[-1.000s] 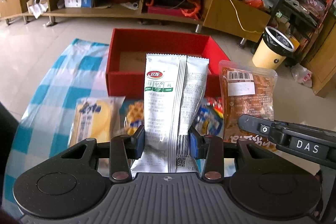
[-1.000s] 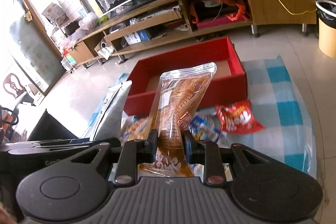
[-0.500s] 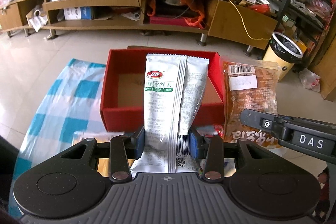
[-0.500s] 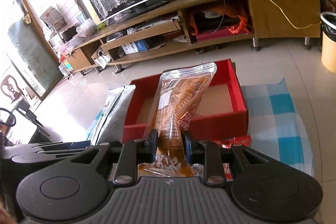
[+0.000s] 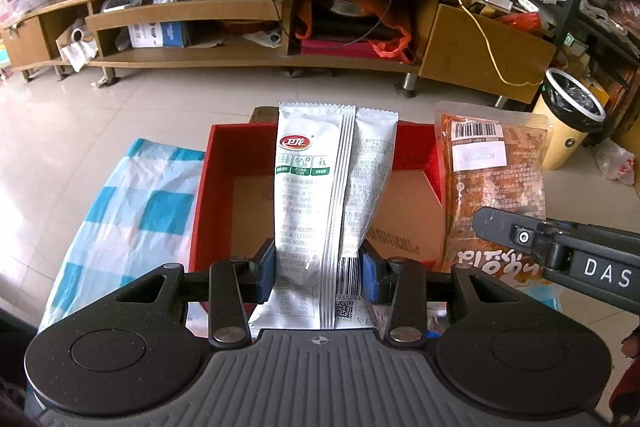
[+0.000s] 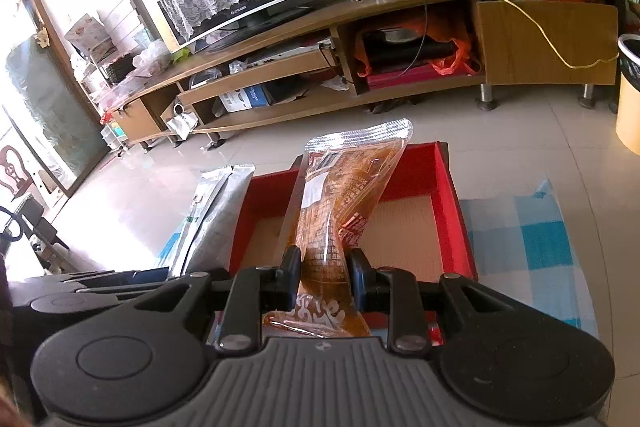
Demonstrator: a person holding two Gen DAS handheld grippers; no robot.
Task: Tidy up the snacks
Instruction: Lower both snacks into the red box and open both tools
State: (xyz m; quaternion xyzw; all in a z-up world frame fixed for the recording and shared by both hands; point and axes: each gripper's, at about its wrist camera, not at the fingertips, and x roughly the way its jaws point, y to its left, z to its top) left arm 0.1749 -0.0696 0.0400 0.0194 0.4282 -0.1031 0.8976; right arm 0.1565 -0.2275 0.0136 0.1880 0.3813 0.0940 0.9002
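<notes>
My left gripper (image 5: 318, 273) is shut on a white snack packet (image 5: 316, 195) and holds it upright over the open red box (image 5: 224, 163). My right gripper (image 6: 324, 277) is shut on a clear orange snack bag (image 6: 340, 211) and holds it above the same red box (image 6: 456, 223). The orange bag (image 5: 496, 195) and the right gripper's arm show at the right of the left wrist view. The white packet (image 6: 212, 211) shows at the left of the right wrist view. The box's cardboard floor looks bare.
The box stands on a blue-and-white checked cloth (image 5: 132, 211), seen also in the right wrist view (image 6: 532, 239). Beyond it lie a tiled floor, a long wooden TV cabinet (image 5: 248, 15) and a yellow bin (image 5: 568, 115) at the right.
Both grippers have moved forward and up with their packets, from over the loose snacks on the cloth to over the red box. The loose snacks have dropped out of view.
</notes>
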